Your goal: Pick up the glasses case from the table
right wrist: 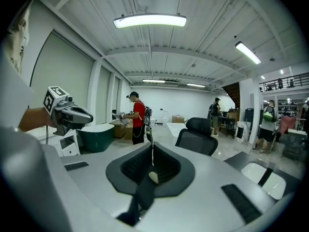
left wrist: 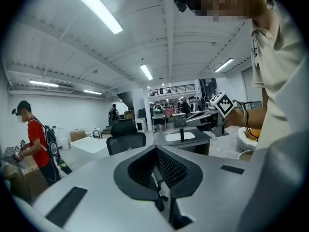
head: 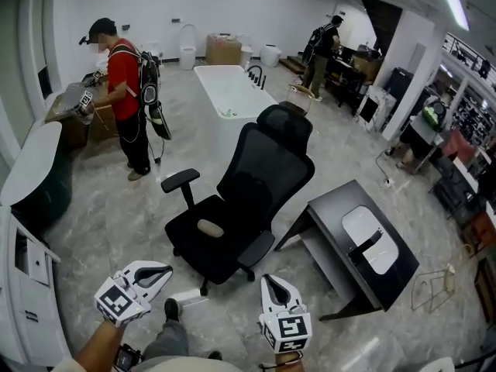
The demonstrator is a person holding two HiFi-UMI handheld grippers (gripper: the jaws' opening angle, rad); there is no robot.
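A dark table [head: 333, 215] stands at the right of the head view. On it lies a white oval shape [head: 370, 239] with a black oblong thing [head: 366, 246] across it; I cannot tell if that is the glasses case. Both grippers hang low at the bottom of the head view, well short of the table. My left gripper [head: 164, 270] has its jaws together with nothing between them, as the left gripper view [left wrist: 156, 151] also shows. The jaws of my right gripper [head: 269, 279] are likewise shut and empty [right wrist: 152, 148]. The same table [left wrist: 181, 140] shows past the left jaws.
A black office chair [head: 248, 200] stands between me and the table. Behind it is a white bathtub [head: 229, 91]. A person in a red shirt [head: 124, 76] works at the far left, and another person [head: 322, 45] stands at the back. A white cabinet [head: 23, 262] lines the left side.
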